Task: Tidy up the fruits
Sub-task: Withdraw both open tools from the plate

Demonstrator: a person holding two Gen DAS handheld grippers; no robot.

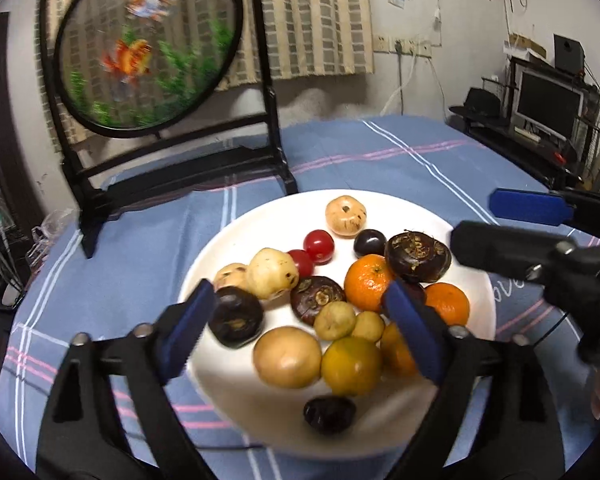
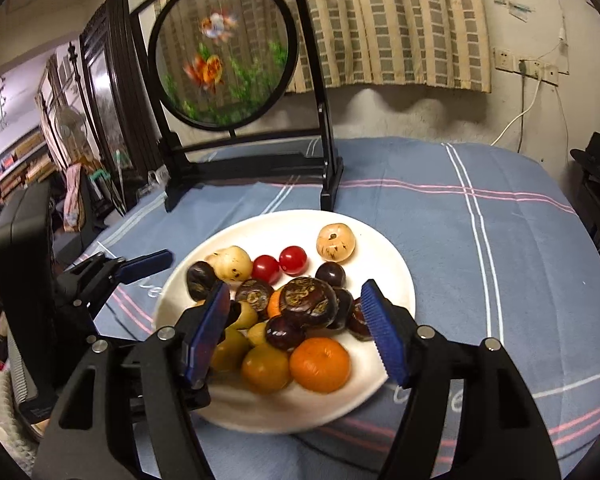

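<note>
On the blue striped cloth (image 1: 148, 240) stands a white plate (image 1: 260, 216) with many small fruits in it. Behind the plate there is a black stand (image 1: 268, 92) that carries a round screen (image 1: 148, 44) with goldfish painted on it.

The left gripper (image 1: 300, 308) hangs over the near part of the plate with its blue fingers (image 1: 192, 312) spread wide. Nothing is pinched between them. Fruits lie below the gap: a dark chestnut (image 1: 236, 316) just beside the left finger, a second one (image 1: 318, 300) in the middle, two small yellow fruits (image 1: 334, 320) and an orange (image 1: 368, 280) near the right finger. Closer to the camera lie a big pale yellow fruit (image 1: 288, 356) and a yellow-green citrus (image 1: 352, 366), and a dark fruit (image 1: 328, 414) at the near rim. At the far side there are two cherry tomatoes (image 1: 318, 246) and a pale spotted fruit (image 1: 346, 216).

The right gripper (image 2: 296, 320) is also spread over the plate (image 2: 380, 248), and its fingers (image 2: 384, 336) hold nothing. In the right wrist view a large dark chestnut (image 2: 306, 300) sits on top of the pile in the gap between them, apart from both pads. An orange (image 2: 320, 364) lies in front of it. In the same view the left gripper (image 2: 148, 262) shows at the left edge of the plate.
</note>
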